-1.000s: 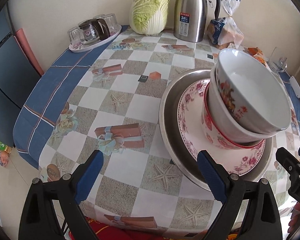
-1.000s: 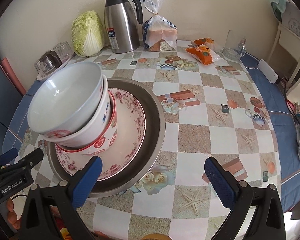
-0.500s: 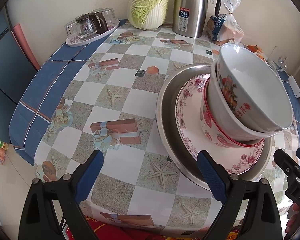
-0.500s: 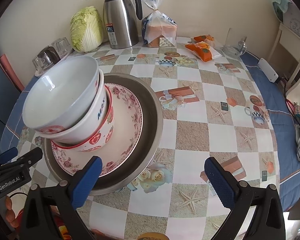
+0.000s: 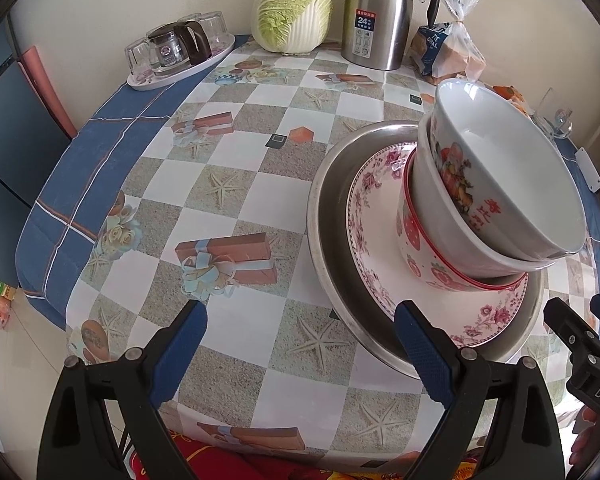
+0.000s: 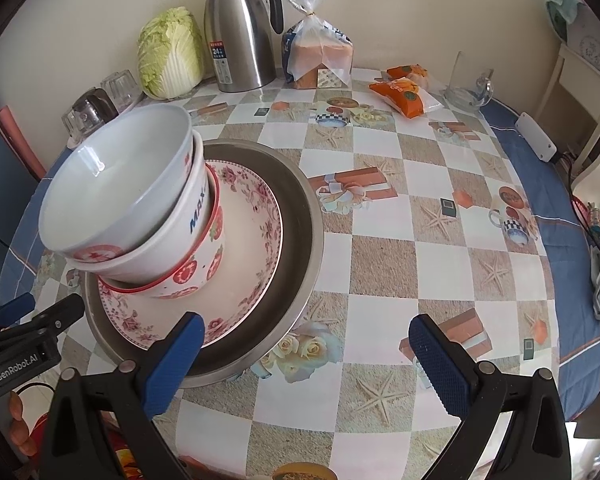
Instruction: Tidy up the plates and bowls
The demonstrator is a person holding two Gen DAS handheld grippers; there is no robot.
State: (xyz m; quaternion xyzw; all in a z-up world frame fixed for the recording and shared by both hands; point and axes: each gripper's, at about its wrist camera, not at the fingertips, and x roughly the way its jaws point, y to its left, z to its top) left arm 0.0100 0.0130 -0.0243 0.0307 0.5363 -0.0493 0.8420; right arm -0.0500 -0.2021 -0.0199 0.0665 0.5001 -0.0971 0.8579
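The crockery looks already gathered into one pile. In the right half of the left wrist view a wide steel basin (image 5: pixel 332 240) sits on the checked tablecloth (image 5: pixel 236 184), with a rose-patterned plate (image 5: pixel 380 236) lying inside it. On the plate stands a strawberry-printed bowl (image 5: pixel 424 264), a white bowl (image 5: pixel 432 192) nests in that, and a top bowl (image 5: pixel 512 168) with a red figure print rests inside the white one, tipped toward the lower right of the frame.

Both grippers are released and hold nothing. The left gripper (image 5: pixel 300 348) hangs at the bottom centre of its view, its right pad just in front of the basin's near rim; the pictures do not settle whether it touches. The right gripper (image 6: pixel 304 360) sits at the bottom of its own view, its left pad close to the basin's lower edge.

Judging by this layout, stacking seems finished or nearly so. What may remain is levelling the leaning bowls or moving the pile; the lean suggests a risk of slipping if the basin is jolted.
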